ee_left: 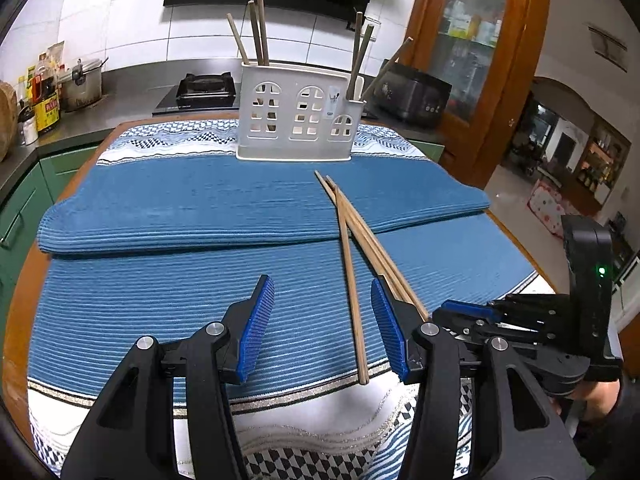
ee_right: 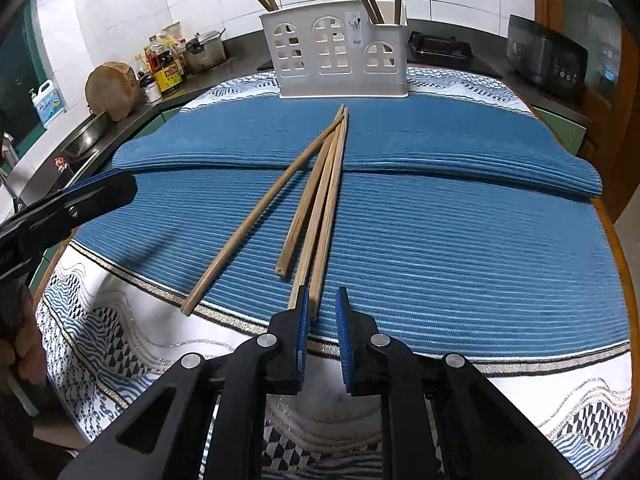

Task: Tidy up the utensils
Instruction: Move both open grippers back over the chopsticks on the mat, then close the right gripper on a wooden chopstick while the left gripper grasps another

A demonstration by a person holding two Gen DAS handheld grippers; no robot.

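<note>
1. Our left claw (ee_left: pixel 323 312) stands wide, astride one chopstick (ee_left: pixel 352 276), not gripping.
2. Our right claw (ee_right: pixel 322 312) is narrow; a chopstick end (ee_right: pixel 316 300) sits between the pads, contact perhaps not made.
3. Four chopsticks (ee_right: pixel 316 200) cross on the blue mat (ee_right: pixel 480 240), before the white holder (ee_right: pixel 340 56).
4. A pinch may drag a neighbour, since the tips overlap.

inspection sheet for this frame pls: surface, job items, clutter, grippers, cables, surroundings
Surface: round wooden table under a ribbed blue cloth.
Job's things: four loose wooden chopsticks fanned on the cloth; white plastic house-shaped utensil holder at the back, upright, more sticks inside.
Clutter: nothing seen.
Grippers: left gripper open, straddling one chopstick's near end; right gripper nearly closed, jaws not touching a chopstick end between them.
Cables: nothing seen.
Surroundings: kitchen counter, bottles, metal pot, stove.
</note>
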